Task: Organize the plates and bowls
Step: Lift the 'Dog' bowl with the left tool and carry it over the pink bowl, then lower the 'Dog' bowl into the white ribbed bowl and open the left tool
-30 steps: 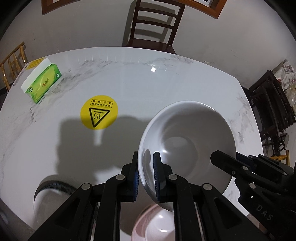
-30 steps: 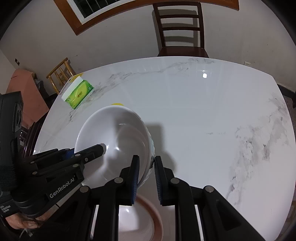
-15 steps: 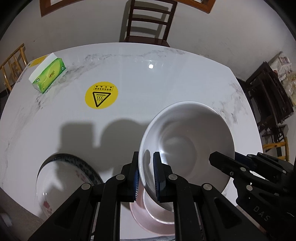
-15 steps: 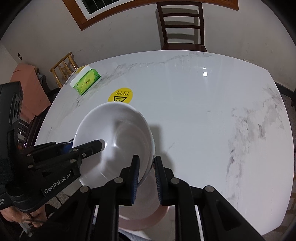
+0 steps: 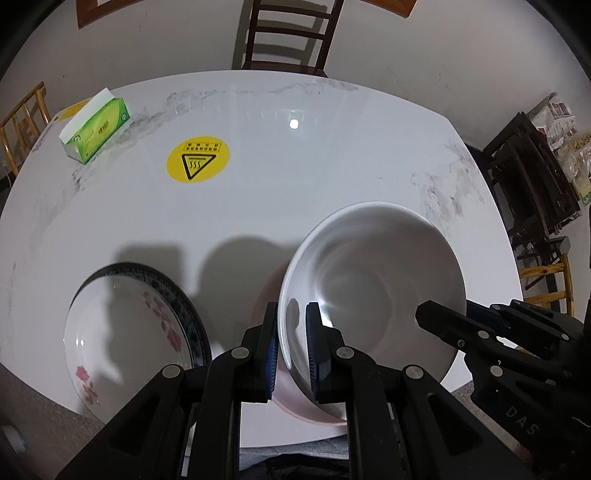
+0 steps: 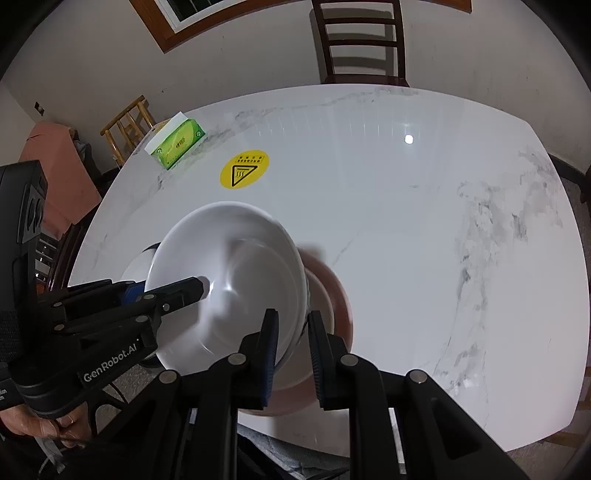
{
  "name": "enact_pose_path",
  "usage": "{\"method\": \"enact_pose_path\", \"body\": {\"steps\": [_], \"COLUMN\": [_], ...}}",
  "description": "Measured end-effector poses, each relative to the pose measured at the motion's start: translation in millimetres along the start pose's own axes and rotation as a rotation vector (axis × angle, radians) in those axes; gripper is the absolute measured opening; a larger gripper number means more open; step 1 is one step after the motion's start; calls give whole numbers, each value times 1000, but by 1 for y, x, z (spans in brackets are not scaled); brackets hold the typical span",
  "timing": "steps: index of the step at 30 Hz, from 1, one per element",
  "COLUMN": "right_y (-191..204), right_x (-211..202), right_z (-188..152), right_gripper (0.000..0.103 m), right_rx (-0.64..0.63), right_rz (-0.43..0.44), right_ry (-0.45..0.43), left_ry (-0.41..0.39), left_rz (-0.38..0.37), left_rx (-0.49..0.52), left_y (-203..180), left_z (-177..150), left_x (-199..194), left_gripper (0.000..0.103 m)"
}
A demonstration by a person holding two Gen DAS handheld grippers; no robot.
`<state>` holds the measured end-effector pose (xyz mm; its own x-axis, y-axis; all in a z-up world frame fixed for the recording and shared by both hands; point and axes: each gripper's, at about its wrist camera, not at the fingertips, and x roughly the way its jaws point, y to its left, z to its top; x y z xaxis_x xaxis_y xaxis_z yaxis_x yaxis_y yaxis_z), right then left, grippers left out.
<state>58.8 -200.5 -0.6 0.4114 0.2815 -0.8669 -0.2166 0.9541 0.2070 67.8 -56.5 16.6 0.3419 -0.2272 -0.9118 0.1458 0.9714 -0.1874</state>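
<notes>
A plain white bowl (image 5: 373, 291) hangs above the table, held by both grippers. My left gripper (image 5: 291, 347) is shut on its left rim. My right gripper (image 6: 291, 343) is shut on its right rim; the bowl also shows in the right wrist view (image 6: 229, 273). Under the bowl lies a pink plate (image 6: 332, 302), mostly hidden, also visible in the left wrist view (image 5: 306, 410). A white plate with a dark patterned rim and red flowers (image 5: 129, 332) lies on the table to the left of them.
The white marble table (image 5: 332, 166) carries a yellow round warning sticker (image 5: 198, 161) and a green tissue box (image 5: 96, 130) at the far left. A dark wooden chair (image 5: 288, 33) stands behind the table. The table's near edge runs just below the plates.
Both grippers have lifted the white bowl higher. The pink plate and the flowered plate now show more fully below.
</notes>
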Motion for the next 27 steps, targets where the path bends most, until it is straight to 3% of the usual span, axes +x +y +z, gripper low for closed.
{"method": "enact_pose_path", "body": {"steps": [12, 27], "right_y": [-5, -10], "right_x": [12, 19], "right_z": [-17, -13], "right_gripper": [17, 17], "right_rx": [35, 51], "right_rz": [18, 22], "right_ry": [33, 46], "left_ry": [28, 45], "left_rz": [-11, -15], "left_rx": [-10, -22], "left_y": [0, 2], "left_z": [-12, -12], "left_x": [9, 17], "left_gripper": [11, 11]}}
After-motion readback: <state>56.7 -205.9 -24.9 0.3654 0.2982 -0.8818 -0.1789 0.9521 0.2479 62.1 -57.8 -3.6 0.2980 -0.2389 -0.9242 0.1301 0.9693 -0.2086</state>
